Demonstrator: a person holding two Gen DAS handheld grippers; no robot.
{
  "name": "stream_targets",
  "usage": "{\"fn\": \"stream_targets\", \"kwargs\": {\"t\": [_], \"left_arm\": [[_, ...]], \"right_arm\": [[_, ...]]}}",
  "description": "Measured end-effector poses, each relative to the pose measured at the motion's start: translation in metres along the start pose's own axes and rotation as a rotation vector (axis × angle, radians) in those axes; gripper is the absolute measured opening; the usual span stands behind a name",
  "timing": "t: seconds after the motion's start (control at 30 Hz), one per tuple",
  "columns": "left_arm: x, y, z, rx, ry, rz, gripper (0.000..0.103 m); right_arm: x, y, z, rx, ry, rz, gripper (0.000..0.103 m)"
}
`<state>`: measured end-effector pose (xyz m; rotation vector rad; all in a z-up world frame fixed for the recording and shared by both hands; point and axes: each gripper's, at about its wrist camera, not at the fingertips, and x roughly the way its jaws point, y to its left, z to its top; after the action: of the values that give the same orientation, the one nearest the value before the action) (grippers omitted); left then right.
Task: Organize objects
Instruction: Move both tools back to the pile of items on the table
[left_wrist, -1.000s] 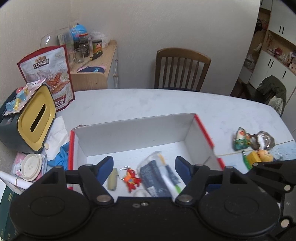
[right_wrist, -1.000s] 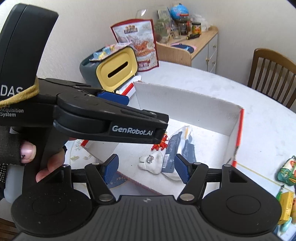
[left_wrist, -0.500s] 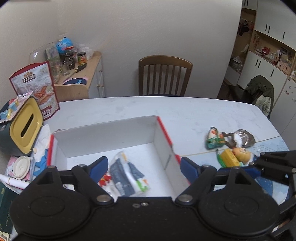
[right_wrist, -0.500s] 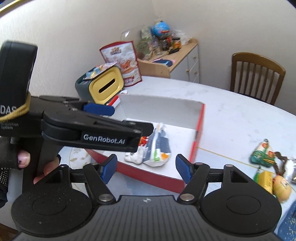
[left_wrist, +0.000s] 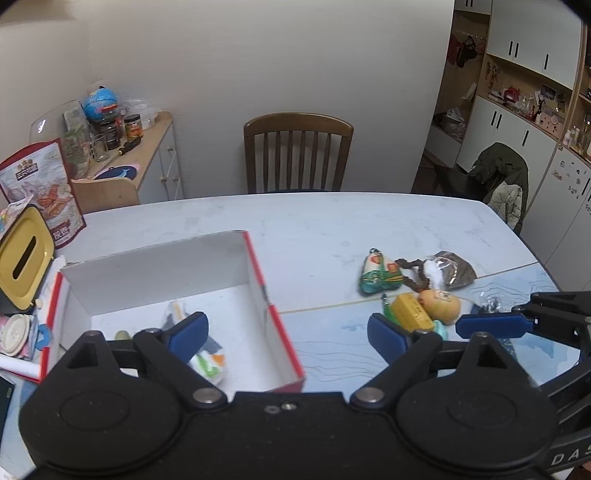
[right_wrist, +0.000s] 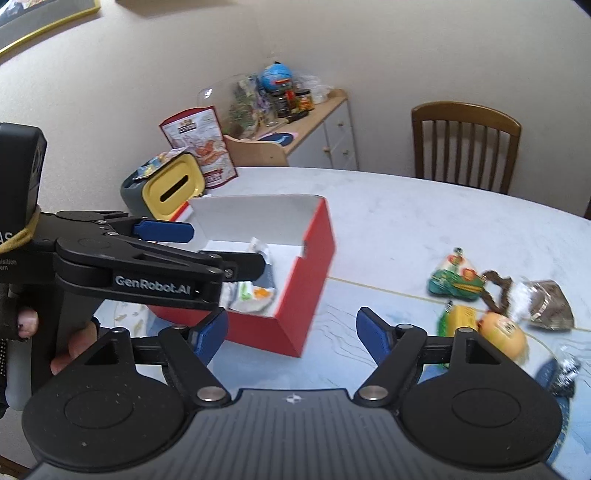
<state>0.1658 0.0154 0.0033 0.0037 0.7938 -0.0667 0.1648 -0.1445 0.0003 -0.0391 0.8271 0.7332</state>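
Note:
A red box with a white inside (left_wrist: 258, 266) (right_wrist: 314, 258) sits on the table and holds a white packet (left_wrist: 207, 363) (right_wrist: 255, 291) and small items. Right of it lies a cluster: a green pouch (left_wrist: 378, 275) (right_wrist: 456, 282), a yellow block (left_wrist: 410, 314) (right_wrist: 460, 319), a yellow round toy (left_wrist: 441, 301) (right_wrist: 504, 332) and a brown foil bag (left_wrist: 452, 271) (right_wrist: 546, 304). My left gripper (left_wrist: 286, 334) is open and empty above the box's right wall. My right gripper (right_wrist: 291, 332) is open and empty, between box and cluster.
A yellow-faced tissue holder (left_wrist: 22, 262) (right_wrist: 173, 186) and a snack bag (left_wrist: 40, 192) (right_wrist: 199, 144) stand at the table's left. A wooden chair (left_wrist: 297, 155) (right_wrist: 463, 144) is behind the table. A side cabinet (left_wrist: 147, 162) holds jars. A small foil object (right_wrist: 565, 373) lies at right.
Both grippers have pulled back and swung right, away from the box interior toward the cluster of objects. Both stay open and empty.

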Motion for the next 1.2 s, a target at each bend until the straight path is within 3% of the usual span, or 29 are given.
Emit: {"fn": "stream_targets", "kwargs": {"t": [0.57,0.87,0.93,1.2], "left_arm": [[0.018,-0.061,-0.009,-0.005,0.014,-0.037,0.102],[0.047,-0.090,-0.020,-0.017,0.044,-0.060,0.103],[0.057,-0.098,-0.021,-0.016,0.066,-0.056,0.103],[0.101,-0.126,-0.020,-0.034,0.115,-0.035,0.103]], "right_arm": [[-0.042,-0.081,-0.039,0.051,-0.035,-0.056,0.078],[-0.055,-0.134,-0.066,0.097,-0.050,-0.154,0.079],[-0.058,-0.146,-0.071,0.098,-0.061,-0.185,0.087],[-0.057,-0.200,-0.086,0.117,-0.079,-0.289,0.089]]}}
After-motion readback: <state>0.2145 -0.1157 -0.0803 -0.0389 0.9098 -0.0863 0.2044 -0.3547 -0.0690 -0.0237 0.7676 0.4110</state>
